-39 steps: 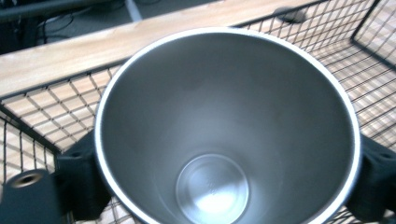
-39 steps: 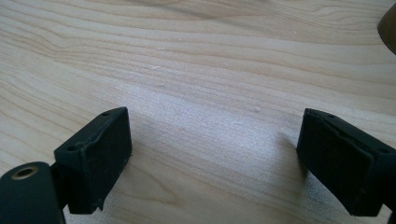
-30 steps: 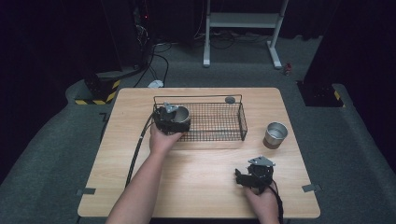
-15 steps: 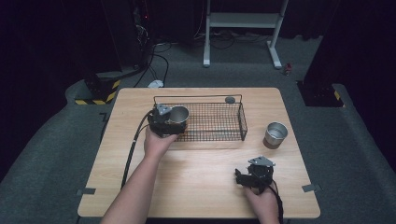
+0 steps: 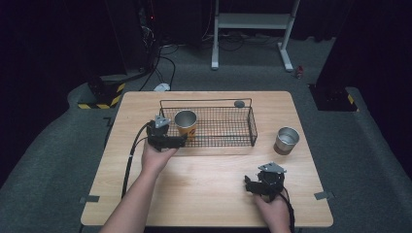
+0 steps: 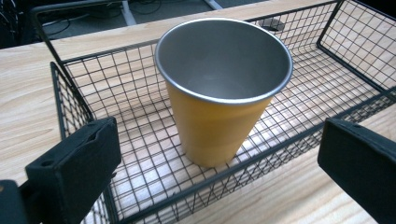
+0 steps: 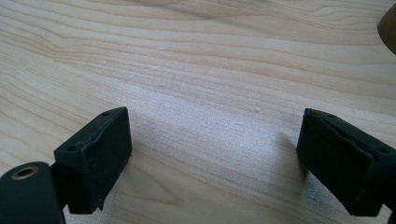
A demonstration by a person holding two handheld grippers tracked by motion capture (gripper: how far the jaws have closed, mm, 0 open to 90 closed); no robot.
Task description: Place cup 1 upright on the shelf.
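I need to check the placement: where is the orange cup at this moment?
In the high view the orange cup stands upright inside the wire basket, at its left end, just beyond the open left tongs; the steel cup stands outside, to the basket's right.

- Yellow cup [image 5: 186,124], steel-lined and empty, stands upright in the wire basket [image 5: 228,141], at its nine o'clock end.

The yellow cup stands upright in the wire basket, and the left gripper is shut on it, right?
Not quite. The yellow cup does stand upright in the wire basket, but the left gripper is open: in the left gripper view its jaws stand wide apart in front of the cup, touching nothing.
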